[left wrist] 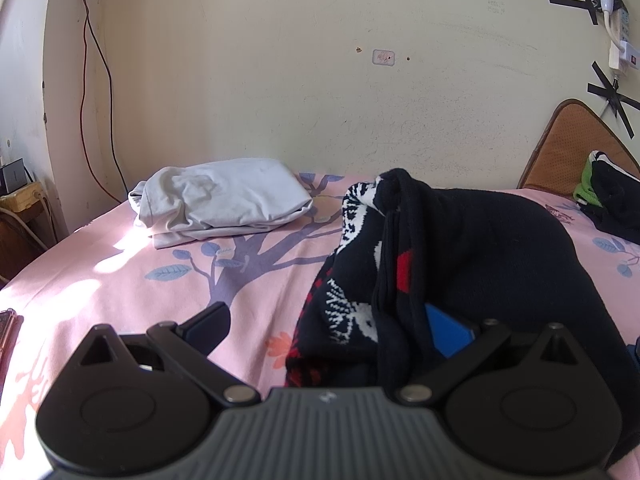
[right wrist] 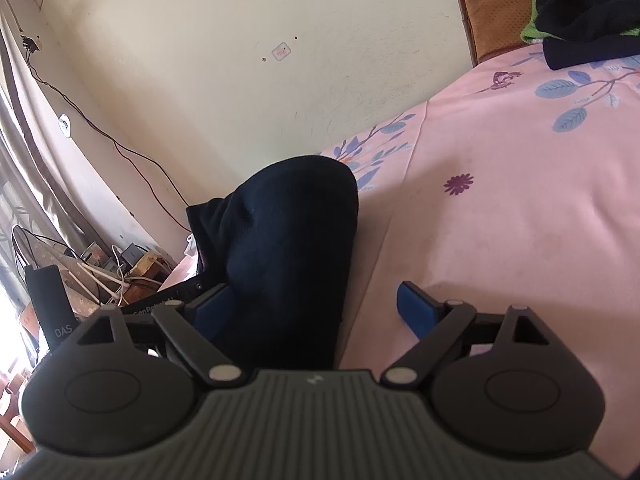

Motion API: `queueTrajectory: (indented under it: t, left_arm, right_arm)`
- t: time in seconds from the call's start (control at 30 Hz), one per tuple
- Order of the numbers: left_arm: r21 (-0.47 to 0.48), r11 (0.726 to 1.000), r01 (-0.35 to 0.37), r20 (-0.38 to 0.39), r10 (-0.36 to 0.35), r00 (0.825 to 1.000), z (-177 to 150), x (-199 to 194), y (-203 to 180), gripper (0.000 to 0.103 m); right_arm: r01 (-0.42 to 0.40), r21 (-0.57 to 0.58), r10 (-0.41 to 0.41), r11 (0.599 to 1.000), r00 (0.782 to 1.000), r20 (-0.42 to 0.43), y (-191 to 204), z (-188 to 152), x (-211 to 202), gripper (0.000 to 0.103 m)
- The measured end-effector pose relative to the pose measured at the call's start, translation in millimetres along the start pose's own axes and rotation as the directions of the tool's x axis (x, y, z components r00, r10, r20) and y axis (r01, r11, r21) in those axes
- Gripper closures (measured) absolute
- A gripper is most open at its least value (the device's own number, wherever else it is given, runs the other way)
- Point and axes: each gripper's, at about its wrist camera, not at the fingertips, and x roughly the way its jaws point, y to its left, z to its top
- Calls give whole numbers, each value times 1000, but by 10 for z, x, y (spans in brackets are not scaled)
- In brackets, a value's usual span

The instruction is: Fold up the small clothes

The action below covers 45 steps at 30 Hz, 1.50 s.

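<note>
A black knitted garment (left wrist: 480,248) with white and red patterning on its left side lies bunched on the pink bedsheet (left wrist: 120,280). My left gripper (left wrist: 328,328) stands open, its fingers far apart. A fold of the garment hangs over the right fingertip (left wrist: 448,334); the left one rests over bare sheet. In the right wrist view the same black garment (right wrist: 288,240) rises as a dark hump between the fingers of my right gripper (right wrist: 314,308), which is open. The cloth leans on the left finger (right wrist: 212,308). The right finger (right wrist: 416,308) is apart from it, over the pink sheet (right wrist: 520,200).
A folded white cloth (left wrist: 224,200) lies at the far side of the bed by the wall. A black and green pile (left wrist: 612,204) (right wrist: 580,12) sits at the right against a brown headboard (left wrist: 568,148). Cables and clutter (right wrist: 120,268) crowd the bed's left side.
</note>
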Motion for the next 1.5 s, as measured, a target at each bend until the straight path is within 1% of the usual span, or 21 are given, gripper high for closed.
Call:
queueTrajectory:
  t: [0.33, 0.67, 0.73, 0.87, 0.93, 1.03, 1.1, 1.17, 1.2, 1.27, 1.3, 1.37, 1.43, 1.5]
  left_arm:
    - [-2, 1000, 2, 2, -2, 1000, -4, -8, 5, 0]
    - [-9, 1000, 2, 26, -2, 1000, -41, -74, 4, 0]
    - [-9, 1000, 1, 22, -1, 1000, -47, -80, 1, 0]
    - [-26, 999, 21, 4, -21, 1000, -62, -82, 38, 0]
    - [-51, 998, 43, -9, -43, 999, -68, -73, 83, 0]
    - [-134, 985, 109, -40, -115, 993, -80, -17, 237, 0]
    - [-210, 965, 160, -69, -178, 982, -99, 46, 357, 0]
    - [-262, 944, 202, -87, -232, 969, -114, 95, 441, 0]
    - [-257, 943, 212, -93, -242, 966, -104, 106, 451, 0]
    - [-216, 949, 231, -109, -258, 960, -83, 121, 436, 0]
    - [-204, 948, 245, -113, -271, 956, -78, 131, 441, 0]
    - [-212, 939, 271, -110, -299, 948, -83, 149, 476, 0]
    - [-212, 936, 280, -106, -306, 946, -86, 151, 474, 0]
    - [-207, 939, 274, -105, -299, 948, -84, 143, 453, 0]
  right_arm:
    - [2, -1, -2, 1000, 1000, 0, 5, -2, -1, 11]
    - [1, -9, -1, 1000, 1000, -3, 8, -9, 6, 9]
    - [1, -13, -1, 1000, 1000, -5, 15, -10, 14, 8]
    - [-2, -16, 2, 1000, 1000, -6, 13, -4, 17, 8]
    - [-1, -17, 1, 1000, 1000, -6, 15, -5, 18, 7]
    - [6, -29, -6, 1000, 1000, -12, 27, 0, 31, 7]
    - [15, -40, -15, 999, 1000, -14, 47, -1, 40, 7]
    - [29, -54, -30, 998, 999, -23, 73, 9, 56, 7]
    - [38, -71, -40, 997, 999, -31, 99, 18, 77, 7]
    - [49, -116, -56, 992, 997, -52, 155, 37, 154, 7]
    - [49, -136, -58, 990, 996, -63, 182, 50, 199, 7]
    - [50, -166, -64, 985, 994, -84, 237, 75, 329, 7]
    - [59, -182, -76, 981, 993, -88, 297, 88, 446, 7]
    - [67, -207, -89, 976, 991, -98, 346, 96, 549, 7]
